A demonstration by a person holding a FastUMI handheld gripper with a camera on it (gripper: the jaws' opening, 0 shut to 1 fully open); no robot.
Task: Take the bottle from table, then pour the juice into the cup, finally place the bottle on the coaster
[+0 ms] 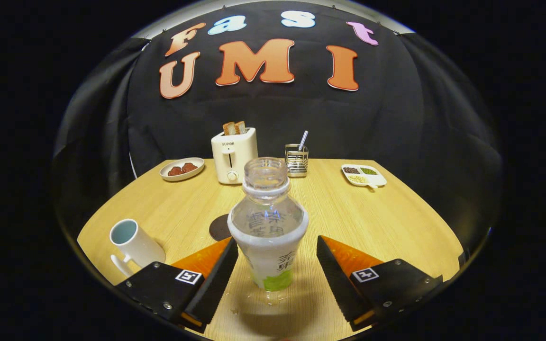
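1. The round pale wood-grain bench (349, 222) carries everything; its smooth top shows a few wet drops near the bottle's base.
2. The clear plastic bottle with a white-and-green label (268, 227) stands upright, uncapped, between the fingers, so it seems set for a side grasp.
3. The tongs (277, 260) are spread: one finger looks to touch the label, the other stands apart.
4. The white ceramic mug with a pale blue inside (133, 244) waits just beside one finger.
5. The dark round flat coaster (219, 228) lies beyond, half hidden by the bottle.
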